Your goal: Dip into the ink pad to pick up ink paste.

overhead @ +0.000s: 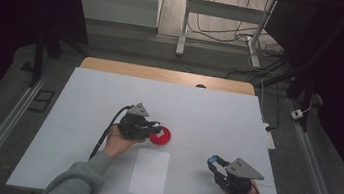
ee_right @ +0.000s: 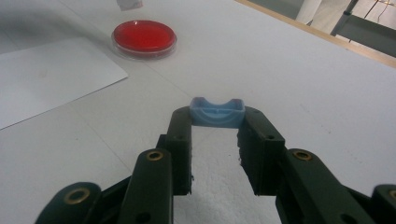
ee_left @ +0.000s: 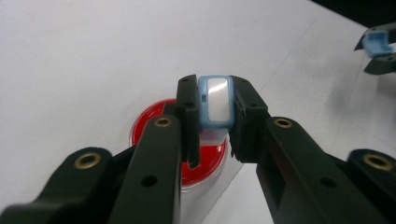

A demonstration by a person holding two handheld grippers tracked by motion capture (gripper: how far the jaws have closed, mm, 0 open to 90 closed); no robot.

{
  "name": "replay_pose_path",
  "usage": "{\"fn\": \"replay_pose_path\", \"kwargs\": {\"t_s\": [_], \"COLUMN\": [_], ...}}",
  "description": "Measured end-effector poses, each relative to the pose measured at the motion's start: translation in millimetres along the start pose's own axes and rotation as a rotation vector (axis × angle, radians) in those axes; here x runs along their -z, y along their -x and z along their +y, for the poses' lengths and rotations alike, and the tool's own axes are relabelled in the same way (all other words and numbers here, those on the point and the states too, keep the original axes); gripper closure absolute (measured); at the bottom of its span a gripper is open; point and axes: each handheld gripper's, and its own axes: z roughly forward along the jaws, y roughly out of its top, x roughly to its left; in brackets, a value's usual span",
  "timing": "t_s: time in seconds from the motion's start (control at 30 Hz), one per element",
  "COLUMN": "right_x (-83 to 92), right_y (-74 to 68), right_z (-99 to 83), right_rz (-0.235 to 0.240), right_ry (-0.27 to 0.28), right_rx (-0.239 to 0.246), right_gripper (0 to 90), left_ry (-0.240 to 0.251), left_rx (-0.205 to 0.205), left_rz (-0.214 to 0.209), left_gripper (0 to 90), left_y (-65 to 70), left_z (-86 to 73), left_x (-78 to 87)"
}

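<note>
Left tongs [ee_left: 212,116] clamp a small blue-framed white block [ee_left: 215,101] directly over the round red-filled clear dish [overhead: 160,136] near the white tabletop's [overhead: 217,118] centre, seemingly for dipping, while right tongs [ee_right: 217,135] grip a curved blue plastic cap [ee_right: 217,112] aside, near the front right corner.

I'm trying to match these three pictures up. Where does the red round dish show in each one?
High view: red dish at table centre, beside the left gripper.
Left gripper view: lower centre, beneath and behind the jaws, which clamp a blue-rimmed piece.
Right gripper view: upper left, far from the jaws.
Shared landmark: the white paper sheet beside the dish.
</note>
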Motion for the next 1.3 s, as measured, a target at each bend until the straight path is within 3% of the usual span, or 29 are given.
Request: {"fn": "replay_pose_path", "kwargs": {"t_s": [0.47,1.3], "right_x": [-0.4,-0.6], "right_y": [-0.3,0.3], "right_z": [-0.1,-0.6], "right_rz": [-0.003,-0.006], "right_ry": [-0.002,-0.005], "right_rx": [0.0,-0.002], "right_gripper": [65.9,65.9], "left_ry": [-0.073,-0.13], "left_rx": [-0.001,-0.008], "left_rz": [0.014,0.022], "left_gripper": [75.1,75.1], "left_y": [-4.5,-5.2], "left_z": [-0.2,-1.9], "left_x": [-10.3,-19.6]}}
